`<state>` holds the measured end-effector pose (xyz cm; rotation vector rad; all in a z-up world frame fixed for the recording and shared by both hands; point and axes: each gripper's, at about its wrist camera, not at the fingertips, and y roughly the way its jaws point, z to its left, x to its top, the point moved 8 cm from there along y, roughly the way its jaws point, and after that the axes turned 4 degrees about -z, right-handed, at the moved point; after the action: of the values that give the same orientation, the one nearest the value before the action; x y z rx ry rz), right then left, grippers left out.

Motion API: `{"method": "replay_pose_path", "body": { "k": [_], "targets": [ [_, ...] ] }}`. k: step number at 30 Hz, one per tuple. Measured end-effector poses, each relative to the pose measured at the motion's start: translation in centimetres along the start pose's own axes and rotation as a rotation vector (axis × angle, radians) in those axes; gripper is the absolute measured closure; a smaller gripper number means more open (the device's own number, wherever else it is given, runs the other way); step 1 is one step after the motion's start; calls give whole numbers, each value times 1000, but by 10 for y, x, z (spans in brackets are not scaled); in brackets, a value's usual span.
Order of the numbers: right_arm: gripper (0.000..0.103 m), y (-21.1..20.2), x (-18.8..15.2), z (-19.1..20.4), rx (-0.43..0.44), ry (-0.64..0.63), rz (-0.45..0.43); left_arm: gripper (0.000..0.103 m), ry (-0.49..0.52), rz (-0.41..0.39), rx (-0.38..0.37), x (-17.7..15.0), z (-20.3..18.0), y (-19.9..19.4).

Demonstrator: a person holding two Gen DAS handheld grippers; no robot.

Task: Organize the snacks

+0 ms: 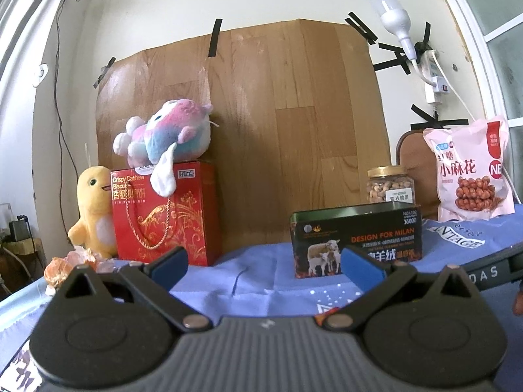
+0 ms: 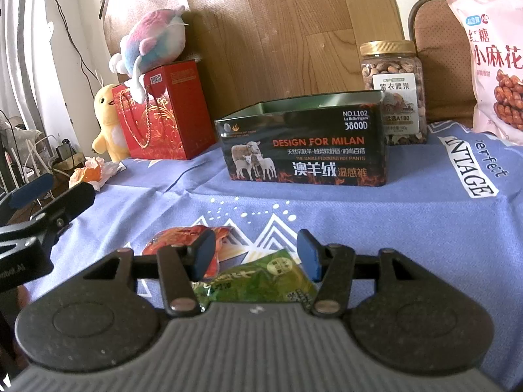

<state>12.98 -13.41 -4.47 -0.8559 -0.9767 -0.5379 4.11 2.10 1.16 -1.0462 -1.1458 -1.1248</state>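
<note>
- Right gripper (image 2: 256, 256) hovers half-spread over a green snack packet (image 2: 261, 281) on the near cloth; the pads are not visibly pressing on it.
- The packet looks light, soft and crinkly, probably slippery; pinching a flat sealed edge seems safest.
- A red packet (image 2: 183, 241) lies just left of it.
- Left gripper (image 1: 264, 261) stands wide apart, empty.
- The open tin (image 2: 304, 143) sits farther back, a likely destination.

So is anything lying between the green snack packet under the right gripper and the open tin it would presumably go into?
Nothing visible. The green snack packet lies on the blue cloth below the right gripper, beside an orange-red packet. Only bare cloth stretches from there to the open tin; the nut jar stands behind the tin.
</note>
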Motion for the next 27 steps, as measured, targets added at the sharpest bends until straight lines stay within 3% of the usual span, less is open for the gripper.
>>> {"method": "replay_pose_path", "body": {
  "k": [27],
  "targets": [
    [45, 0, 0, 0, 1, -2, 1, 0, 6, 14, 13, -1, 2, 2]
  ]
}}
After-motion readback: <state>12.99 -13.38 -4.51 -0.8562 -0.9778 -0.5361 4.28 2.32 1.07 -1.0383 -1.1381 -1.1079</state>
